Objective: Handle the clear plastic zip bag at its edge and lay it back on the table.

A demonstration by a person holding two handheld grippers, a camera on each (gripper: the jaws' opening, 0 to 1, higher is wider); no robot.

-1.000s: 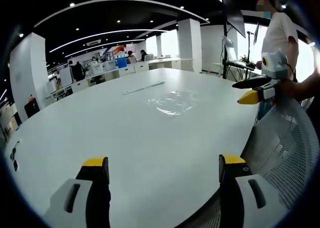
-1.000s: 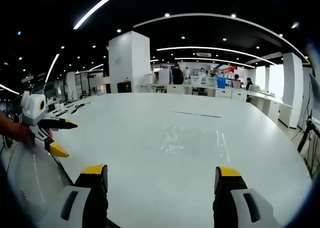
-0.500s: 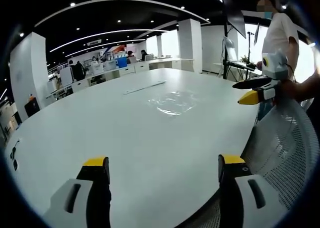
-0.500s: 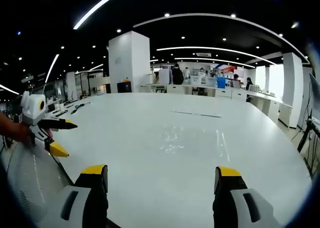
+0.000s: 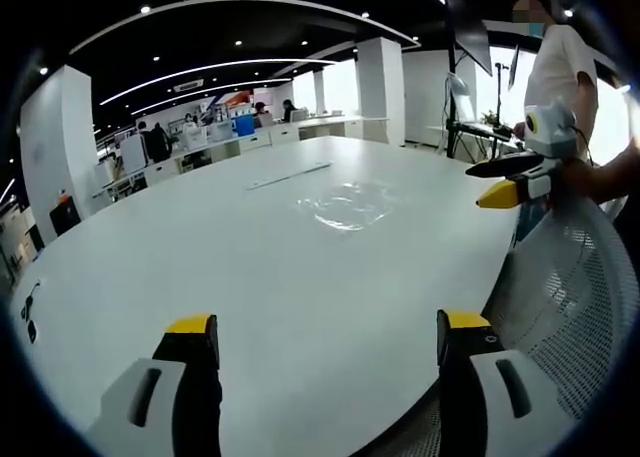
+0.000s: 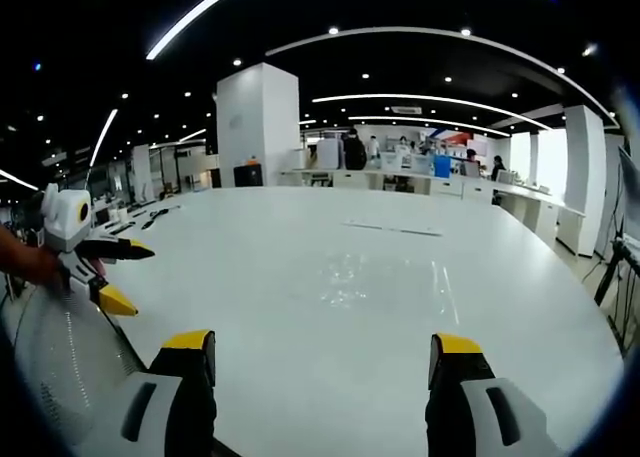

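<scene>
On the white table [image 5: 200,267], a clear plastic zip bag [image 5: 345,205] lies flat, well ahead of both grippers. The left gripper [image 5: 325,339] and right gripper [image 6: 315,357] hover with jaws spread apart, holding nothing.

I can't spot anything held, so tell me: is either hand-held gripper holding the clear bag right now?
No, the clear zip bag lies flat on the white table, far ahead of both open hand-held grippers.
</scene>
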